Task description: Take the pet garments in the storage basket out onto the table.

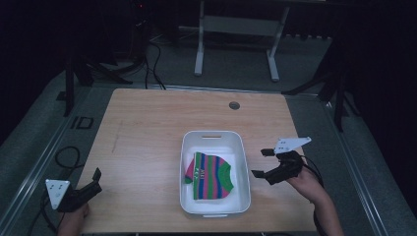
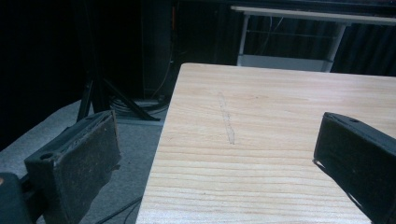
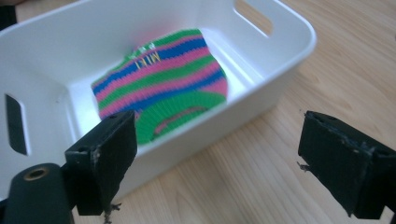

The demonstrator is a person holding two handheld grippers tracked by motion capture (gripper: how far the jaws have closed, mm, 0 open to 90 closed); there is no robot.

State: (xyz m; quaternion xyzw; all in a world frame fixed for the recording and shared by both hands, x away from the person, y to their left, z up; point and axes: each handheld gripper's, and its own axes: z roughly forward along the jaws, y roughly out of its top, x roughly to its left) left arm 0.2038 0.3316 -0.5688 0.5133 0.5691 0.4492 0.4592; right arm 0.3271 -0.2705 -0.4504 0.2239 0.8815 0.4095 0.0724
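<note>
A small knitted garment (image 1: pixel 211 175) (image 3: pixel 163 84) striped in green, pink and blue lies flat inside a white plastic bin (image 1: pixel 243 152) (image 3: pixel 280 60) at the table's middle. My right gripper (image 1: pixel 262 162) (image 3: pixel 215 158) hovers just right of the bin, open, with nothing between its jaws; its left jaw overlaps the bin's near wall in the right gripper view. My left gripper (image 1: pixel 95 179) (image 2: pixel 219 163) sits at the table's front left corner, open and empty, pointing along the table's left edge.
The wooden table (image 1: pixel 147 128) (image 2: pixel 280 102) has a faint scratch (image 2: pixel 227 122) and a round cable hole (image 1: pixel 234 105) near its far edge. A white desk frame (image 1: pixel 236 34) stands beyond. Cables (image 1: pixel 69 157) lie on the grey floor at left.
</note>
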